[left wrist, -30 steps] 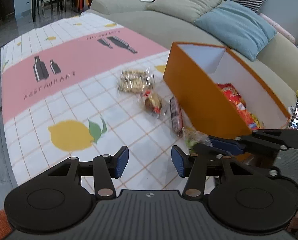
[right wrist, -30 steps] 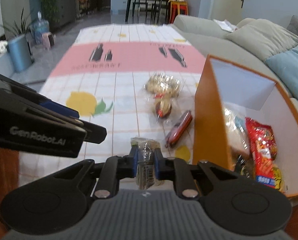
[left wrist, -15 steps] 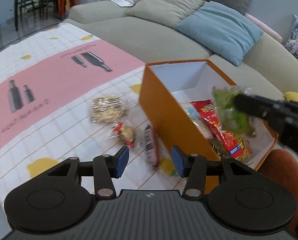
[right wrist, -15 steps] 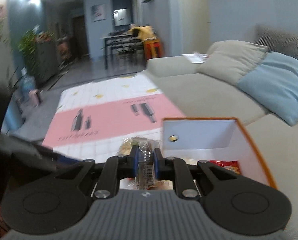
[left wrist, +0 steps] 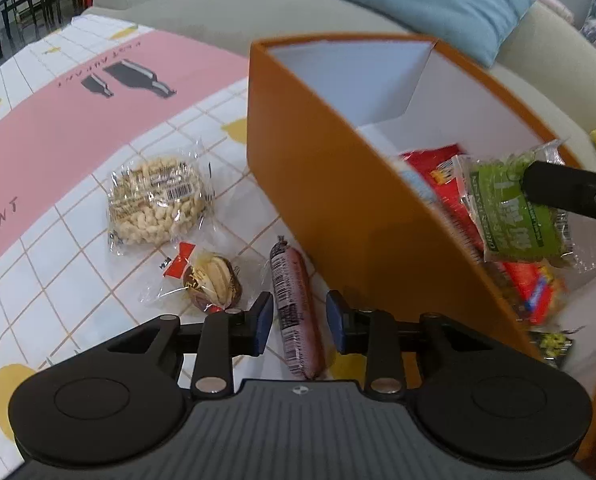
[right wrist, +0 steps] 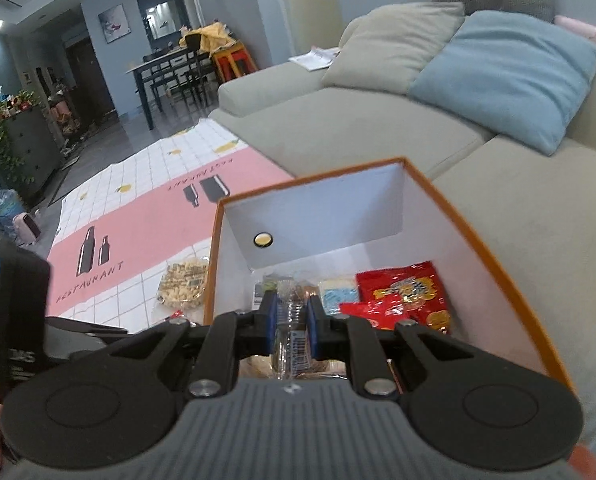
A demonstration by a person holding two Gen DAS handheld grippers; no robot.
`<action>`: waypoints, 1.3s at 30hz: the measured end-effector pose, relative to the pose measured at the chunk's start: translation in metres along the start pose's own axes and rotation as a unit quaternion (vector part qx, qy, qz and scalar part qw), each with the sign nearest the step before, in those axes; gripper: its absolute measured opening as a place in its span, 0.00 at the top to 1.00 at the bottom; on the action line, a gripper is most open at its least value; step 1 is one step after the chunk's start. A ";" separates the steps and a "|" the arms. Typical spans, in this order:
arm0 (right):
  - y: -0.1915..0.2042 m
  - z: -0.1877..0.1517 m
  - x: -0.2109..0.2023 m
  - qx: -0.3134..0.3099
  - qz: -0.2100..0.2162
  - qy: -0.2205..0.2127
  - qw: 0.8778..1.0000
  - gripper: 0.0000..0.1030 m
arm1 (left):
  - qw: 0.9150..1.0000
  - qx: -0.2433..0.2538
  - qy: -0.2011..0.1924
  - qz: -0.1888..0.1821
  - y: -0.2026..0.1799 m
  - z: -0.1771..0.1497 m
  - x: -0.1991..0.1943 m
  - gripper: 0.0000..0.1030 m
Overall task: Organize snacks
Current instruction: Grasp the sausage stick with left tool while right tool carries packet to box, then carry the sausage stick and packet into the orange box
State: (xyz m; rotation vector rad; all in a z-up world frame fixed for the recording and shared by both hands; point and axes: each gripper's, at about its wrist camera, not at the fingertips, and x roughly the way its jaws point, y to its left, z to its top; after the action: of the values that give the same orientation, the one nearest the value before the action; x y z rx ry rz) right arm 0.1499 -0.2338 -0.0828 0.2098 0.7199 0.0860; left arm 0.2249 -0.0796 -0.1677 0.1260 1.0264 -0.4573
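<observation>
An orange box (left wrist: 337, 208) with a white inside stands on the tablecloth and holds several snack packs, among them a red one (right wrist: 401, 292). My right gripper (right wrist: 292, 320) is shut on a green snack packet (left wrist: 513, 208) and holds it over the open box (right wrist: 497, 240). My left gripper (left wrist: 299, 320) is open and empty, its fingers either side of a pink sausage stick (left wrist: 296, 312) lying on the cloth. A wrapped pastry (left wrist: 214, 280) and a round puffed snack pack (left wrist: 158, 200) lie to its left.
A pink and white checked tablecloth (left wrist: 78, 128) covers the table. A grey sofa (right wrist: 357, 128) with a blue cushion (right wrist: 505, 76) and a beige cushion stands close behind the box. A dining table with chairs stands far back.
My right gripper lifted the green packet off the cloth and carried it over the box. My left gripper moved in low, its open fingers now around the sausage stick.
</observation>
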 end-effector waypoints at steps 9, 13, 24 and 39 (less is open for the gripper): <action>-0.015 -0.005 0.022 0.019 0.006 0.023 1.000 0.87 | 1.000 0.006 0.024 0.010 -0.001 0.005 0.022 0.70; -0.021 -0.007 0.021 0.024 0.009 0.023 0.999 0.87 | 1.000 0.002 0.030 0.009 -0.001 0.006 0.024 0.75; -0.029 0.003 0.019 0.030 0.025 0.018 0.999 0.87 | 0.999 -0.031 -0.028 -0.002 0.002 0.028 -0.034 0.76; -0.053 0.066 0.073 -0.024 -0.064 0.003 0.998 0.87 | 0.994 0.054 -0.096 0.005 -0.042 0.110 -0.062 0.76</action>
State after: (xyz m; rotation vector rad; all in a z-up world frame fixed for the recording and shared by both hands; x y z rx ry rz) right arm 0.2485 -0.2854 -0.0927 0.1182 0.7342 -0.0178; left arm 0.2680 -0.1328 -0.0530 0.1799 0.8133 -0.5052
